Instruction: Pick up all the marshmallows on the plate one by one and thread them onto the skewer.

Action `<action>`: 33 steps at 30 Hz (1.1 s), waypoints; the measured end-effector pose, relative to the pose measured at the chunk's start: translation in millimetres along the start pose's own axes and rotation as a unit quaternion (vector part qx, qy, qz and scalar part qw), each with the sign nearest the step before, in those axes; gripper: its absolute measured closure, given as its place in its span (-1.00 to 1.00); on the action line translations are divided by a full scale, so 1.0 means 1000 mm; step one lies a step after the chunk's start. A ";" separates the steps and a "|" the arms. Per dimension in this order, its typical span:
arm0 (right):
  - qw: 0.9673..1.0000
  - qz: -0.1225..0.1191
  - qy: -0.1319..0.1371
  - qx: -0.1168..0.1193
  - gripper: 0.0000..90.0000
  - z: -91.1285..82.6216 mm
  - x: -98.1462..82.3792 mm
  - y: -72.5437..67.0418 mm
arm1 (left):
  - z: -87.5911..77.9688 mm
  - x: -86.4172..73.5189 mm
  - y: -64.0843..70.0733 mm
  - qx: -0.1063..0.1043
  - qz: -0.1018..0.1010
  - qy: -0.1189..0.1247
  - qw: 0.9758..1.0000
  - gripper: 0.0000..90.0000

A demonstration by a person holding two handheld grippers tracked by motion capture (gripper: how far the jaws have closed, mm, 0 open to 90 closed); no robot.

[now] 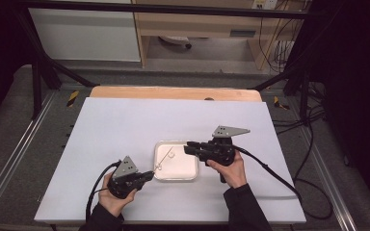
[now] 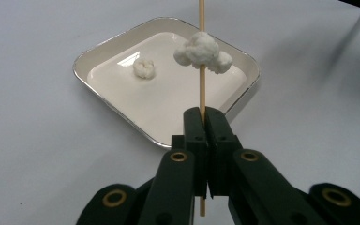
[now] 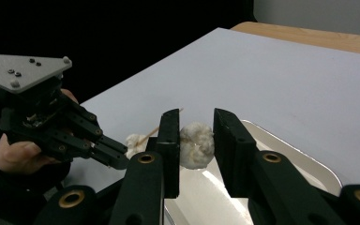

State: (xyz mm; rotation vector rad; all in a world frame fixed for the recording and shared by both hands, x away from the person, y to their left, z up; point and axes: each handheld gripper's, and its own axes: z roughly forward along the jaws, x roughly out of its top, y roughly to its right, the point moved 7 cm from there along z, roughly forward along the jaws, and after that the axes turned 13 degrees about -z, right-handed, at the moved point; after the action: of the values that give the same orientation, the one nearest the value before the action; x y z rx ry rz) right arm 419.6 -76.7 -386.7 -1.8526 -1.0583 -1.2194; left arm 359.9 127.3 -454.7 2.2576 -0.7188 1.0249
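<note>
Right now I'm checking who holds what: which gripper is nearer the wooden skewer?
Left. The left gripper is shut on the skewer; the right gripper is apart from it, over the tray's opposite side.

You are looking at a white table top (image 1: 125, 130) with a strip of bare wood (image 1: 173, 93) along its far edge. Around it stands a black metal frame (image 1: 38, 72), with yellow-and-black striped markers (image 1: 72, 98) at two of its far corners. Beyond the table you see a grey floor (image 1: 212, 53), a white cabinet panel (image 1: 84, 33), a light wooden shelf unit (image 1: 197, 21) and loose black cables (image 1: 282, 50) hanging at the far right
</note>
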 end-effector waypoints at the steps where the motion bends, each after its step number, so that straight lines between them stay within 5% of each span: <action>1: 1.000 0.002 0.004 0.000 0.61 0.000 0.001 0.001 | 0.000 0.000 0.000 0.000 0.001 0.000 1.000 0.97; 33: 0.996 0.062 0.031 0.056 0.61 0.027 0.007 -0.004 | -0.002 0.003 0.012 -0.013 0.017 0.019 1.000 0.97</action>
State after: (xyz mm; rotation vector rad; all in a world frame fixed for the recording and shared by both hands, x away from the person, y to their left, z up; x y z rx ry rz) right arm 428.2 -50.1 -389.2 -1.7569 -0.9434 -1.1146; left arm 352.7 119.7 -448.2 2.2047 -0.7529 1.0673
